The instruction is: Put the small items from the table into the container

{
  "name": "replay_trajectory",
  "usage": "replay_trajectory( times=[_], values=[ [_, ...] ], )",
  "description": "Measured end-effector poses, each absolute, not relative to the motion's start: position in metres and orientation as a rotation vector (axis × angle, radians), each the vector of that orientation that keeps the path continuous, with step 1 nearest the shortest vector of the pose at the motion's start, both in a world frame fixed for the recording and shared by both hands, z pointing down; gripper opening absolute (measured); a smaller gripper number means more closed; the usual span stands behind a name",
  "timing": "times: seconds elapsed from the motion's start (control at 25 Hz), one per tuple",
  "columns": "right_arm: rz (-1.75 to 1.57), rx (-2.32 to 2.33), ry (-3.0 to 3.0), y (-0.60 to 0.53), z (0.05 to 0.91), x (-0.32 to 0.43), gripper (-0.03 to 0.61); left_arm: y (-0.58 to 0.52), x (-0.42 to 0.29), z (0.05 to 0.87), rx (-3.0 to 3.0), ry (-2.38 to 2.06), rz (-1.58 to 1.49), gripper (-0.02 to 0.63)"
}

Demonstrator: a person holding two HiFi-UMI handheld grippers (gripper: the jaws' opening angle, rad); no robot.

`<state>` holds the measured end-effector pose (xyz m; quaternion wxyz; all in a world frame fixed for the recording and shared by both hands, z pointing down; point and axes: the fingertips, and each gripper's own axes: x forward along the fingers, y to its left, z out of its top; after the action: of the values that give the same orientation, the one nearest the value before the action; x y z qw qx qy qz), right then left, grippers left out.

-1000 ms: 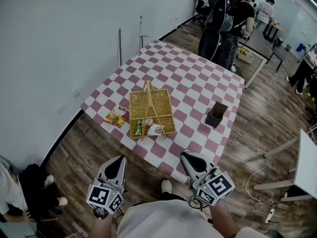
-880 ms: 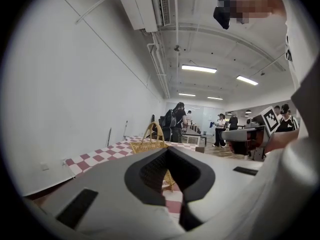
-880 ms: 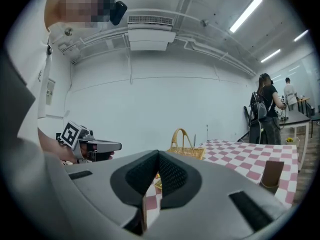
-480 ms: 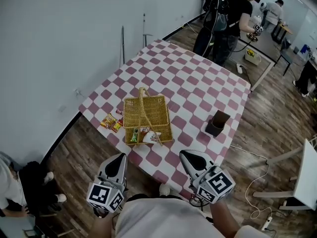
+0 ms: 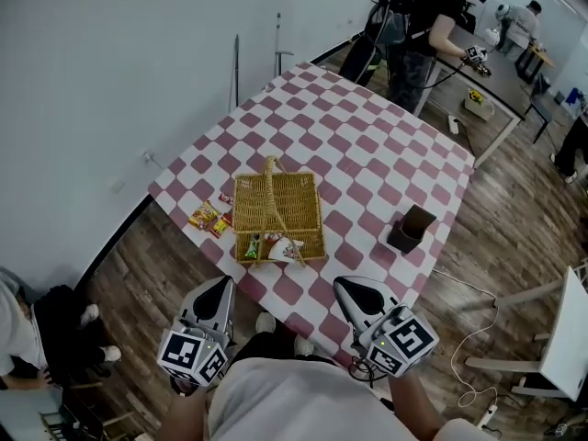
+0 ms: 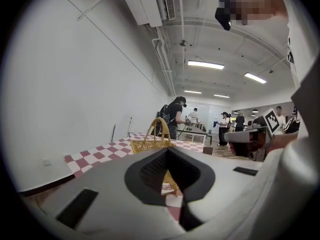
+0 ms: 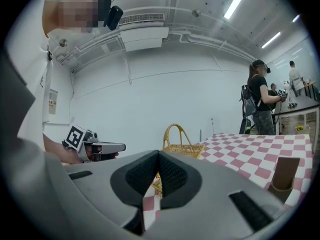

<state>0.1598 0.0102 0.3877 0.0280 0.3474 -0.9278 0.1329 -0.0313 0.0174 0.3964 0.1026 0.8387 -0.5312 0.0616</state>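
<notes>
A wicker basket with a tall handle stands on the pink-and-white checked table. Green, red and white snack packets lie at its near end. Several small yellow and red packets lie on the cloth just left of it. My left gripper and right gripper are both shut and empty, held side by side short of the table's near edge. The left gripper looks level at the basket. Past the right gripper, the basket shows too.
A brown open box stands near the table's right edge. A person with a backpack works at the far end. Thin poles lean on the wall at left. Cables trail on the wooden floor at right.
The whole view has shifted a little as the person moved along the table's near side. Both grippers keep the same stance and stay shut.
</notes>
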Motion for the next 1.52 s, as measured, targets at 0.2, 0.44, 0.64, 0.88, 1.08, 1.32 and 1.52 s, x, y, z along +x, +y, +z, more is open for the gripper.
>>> replay_trajectory(
  times=[0.2, 0.44, 0.64, 0.88, 1.08, 1.32, 1.52],
  values=[
    [0.36, 1.05, -2.85, 0.003, 0.387, 0.147, 0.014, 0.0, -0.034, 0.398, 2.501, -1.481, 0.125, -0.005],
    [0.36, 1.051, -2.863, -0.012, 0.383, 0.119, 0.014, -0.029, -0.052, 0.411, 2.526, -1.453, 0.193, -0.005],
    [0.356, 1.071, -2.852, -0.024, 0.39, 0.094, 0.014, -0.051, -0.078, 0.434, 2.488, -1.475, 0.261, -0.005],
    [0.305, 1.09, -2.792, -0.039, 0.406, 0.062, 0.014, -0.073, -0.098, 0.455, 2.502, -1.441, 0.331, -0.003],
    [0.293, 1.117, -2.769, -0.049, 0.406, 0.048, 0.014, -0.089, -0.104, 0.465, 2.512, -1.397, 0.33, -0.003],
    [0.291, 1.191, -2.73, -0.059, 0.403, 0.037, 0.014, -0.104, -0.118, 0.479, 2.518, -1.338, 0.343, -0.003],
    [0.295, 1.251, -2.712, -0.066, 0.403, 0.026, 0.014, -0.113, -0.127, 0.489, 2.536, -1.294, 0.353, -0.003]
  ],
)
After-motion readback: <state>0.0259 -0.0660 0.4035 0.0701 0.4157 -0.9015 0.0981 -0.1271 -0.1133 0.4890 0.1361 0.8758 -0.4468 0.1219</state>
